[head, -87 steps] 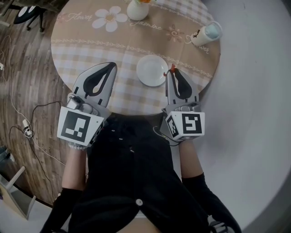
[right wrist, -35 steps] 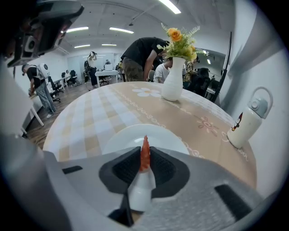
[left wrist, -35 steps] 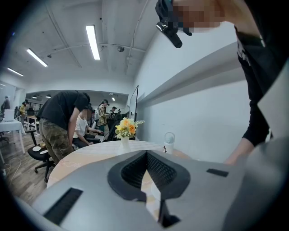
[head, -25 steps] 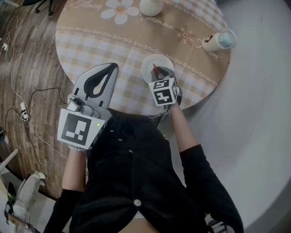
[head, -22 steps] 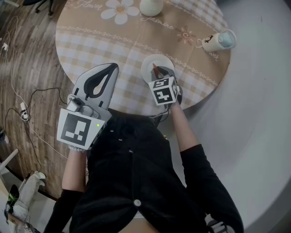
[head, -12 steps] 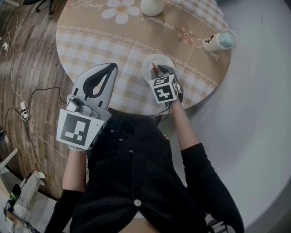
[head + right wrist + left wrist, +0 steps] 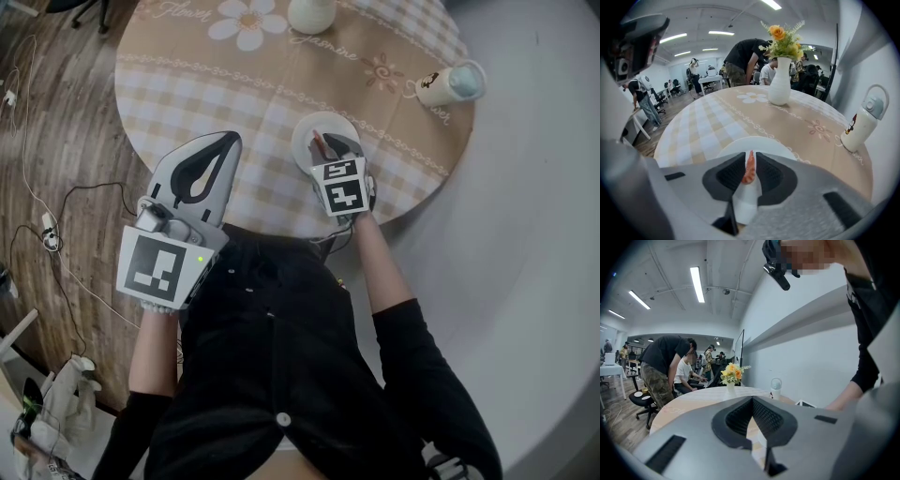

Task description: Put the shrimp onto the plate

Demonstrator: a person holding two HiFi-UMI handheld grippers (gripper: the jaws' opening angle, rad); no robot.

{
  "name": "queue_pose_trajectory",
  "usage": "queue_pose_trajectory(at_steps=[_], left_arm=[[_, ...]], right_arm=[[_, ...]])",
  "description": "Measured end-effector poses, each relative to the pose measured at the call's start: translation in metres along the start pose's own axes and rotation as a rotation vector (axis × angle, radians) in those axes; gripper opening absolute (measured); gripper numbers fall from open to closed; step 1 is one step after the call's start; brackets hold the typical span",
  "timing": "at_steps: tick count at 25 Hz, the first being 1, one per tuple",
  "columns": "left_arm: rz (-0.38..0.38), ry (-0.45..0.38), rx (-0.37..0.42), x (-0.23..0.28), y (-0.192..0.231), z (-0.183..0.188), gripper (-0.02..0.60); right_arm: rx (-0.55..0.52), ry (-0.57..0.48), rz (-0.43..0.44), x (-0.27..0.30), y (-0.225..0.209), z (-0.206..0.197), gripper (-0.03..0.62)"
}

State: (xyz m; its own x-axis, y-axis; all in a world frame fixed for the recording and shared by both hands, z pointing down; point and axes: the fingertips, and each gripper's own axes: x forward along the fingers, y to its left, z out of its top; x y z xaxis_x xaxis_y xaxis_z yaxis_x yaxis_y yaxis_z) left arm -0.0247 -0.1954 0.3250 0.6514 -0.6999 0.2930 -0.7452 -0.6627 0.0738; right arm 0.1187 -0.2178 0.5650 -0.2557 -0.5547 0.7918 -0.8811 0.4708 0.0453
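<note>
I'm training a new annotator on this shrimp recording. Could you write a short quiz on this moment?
1. What stands between the jaws of the right gripper? A: the flower vase. B: the shrimp. C: the bottle.
2. Fill in: the shrimp is held up over the white ___.
3. True or false: the left gripper is closed on the flower vase.

Key
1. B. The jaws have just been opening, with the shrimp upright between them.
2. plate.
3. False. Its jaws are together on nothing, near the table's edge.
</note>
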Motion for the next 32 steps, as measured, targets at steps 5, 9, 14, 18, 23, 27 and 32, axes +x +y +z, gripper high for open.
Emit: queue_pose_trajectory(at_steps=[5, 9, 14, 18, 23, 27, 32], left_arm=[[0.001, -0.069, -0.007, 0.002, -0.002, 0.016, 0.001], [-0.017, -0.039, 0.010, -0.001, -0.005, 0.009, 0.001], [-0.038, -0.079, 0.008, -0.001, -0.010, 0.020, 0.002], [-0.056, -0.088, 0.016, 0.000, -0.014, 0.025, 0.000], [-0.087, -0.080, 0.035, 0.000, -0.020, 0.023, 0.002], [-0.101, -0.084, 0.038, -0.001, -0.024, 0.028, 0.002], [-0.123, -0.052, 0.065, 0.000, -0.027, 0.024, 0.001]], right_arm=[[0.067, -0.087, -0.050, -0.016, -0.010, 0.013, 0.003], [0.112, -0.161, -0.078, -0.033, -0.016, 0.025, 0.002], [0.163, -0.228, -0.099, -0.056, -0.017, 0.031, 0.002], [0.177, -0.281, -0.133, -0.079, -0.016, 0.036, 0.002], [0.157, -0.362, -0.167, -0.110, -0.012, 0.047, 0.002], [0.125, -0.422, -0.196, -0.134, -0.009, 0.059, 0.002], [0.107, -0.499, -0.232, -0.163, -0.009, 0.075, 0.002]])
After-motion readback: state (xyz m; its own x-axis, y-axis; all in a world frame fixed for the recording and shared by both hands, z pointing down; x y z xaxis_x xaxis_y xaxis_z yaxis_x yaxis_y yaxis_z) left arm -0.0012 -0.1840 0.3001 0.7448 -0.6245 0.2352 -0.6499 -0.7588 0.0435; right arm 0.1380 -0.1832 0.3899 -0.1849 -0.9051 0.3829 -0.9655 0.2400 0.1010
